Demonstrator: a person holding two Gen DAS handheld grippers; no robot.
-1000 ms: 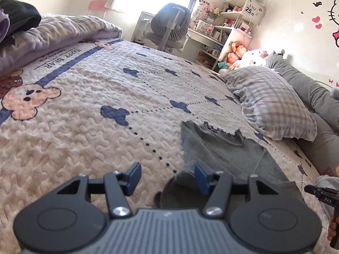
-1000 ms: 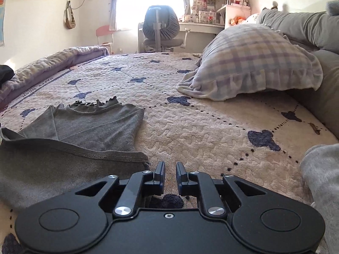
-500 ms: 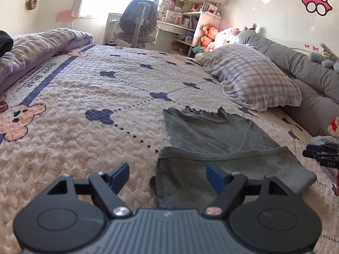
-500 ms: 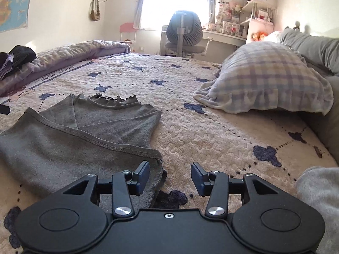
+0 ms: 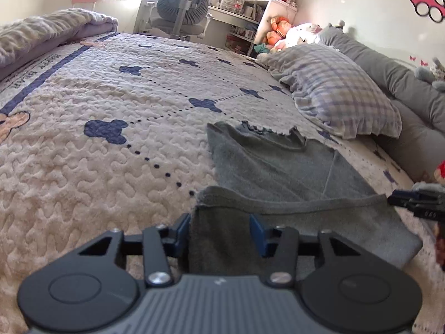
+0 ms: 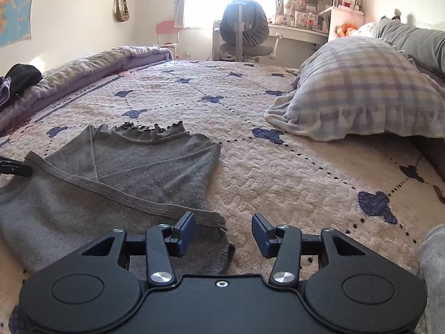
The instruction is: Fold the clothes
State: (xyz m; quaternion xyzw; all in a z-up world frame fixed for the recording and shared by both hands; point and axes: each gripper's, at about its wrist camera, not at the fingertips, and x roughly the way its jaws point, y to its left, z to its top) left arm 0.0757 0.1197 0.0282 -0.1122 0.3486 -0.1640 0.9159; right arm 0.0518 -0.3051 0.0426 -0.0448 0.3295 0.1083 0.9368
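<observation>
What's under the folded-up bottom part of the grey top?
The grey top has its lower part doubled over its body, which shows beyond the hem. The sleeves and the quilt beneath are covered.

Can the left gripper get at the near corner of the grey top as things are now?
Probably yes. The left gripper is already at that corner of the grey top; the cloth lies between its closing jaws, and nothing on the bedspread blocks it.
</observation>
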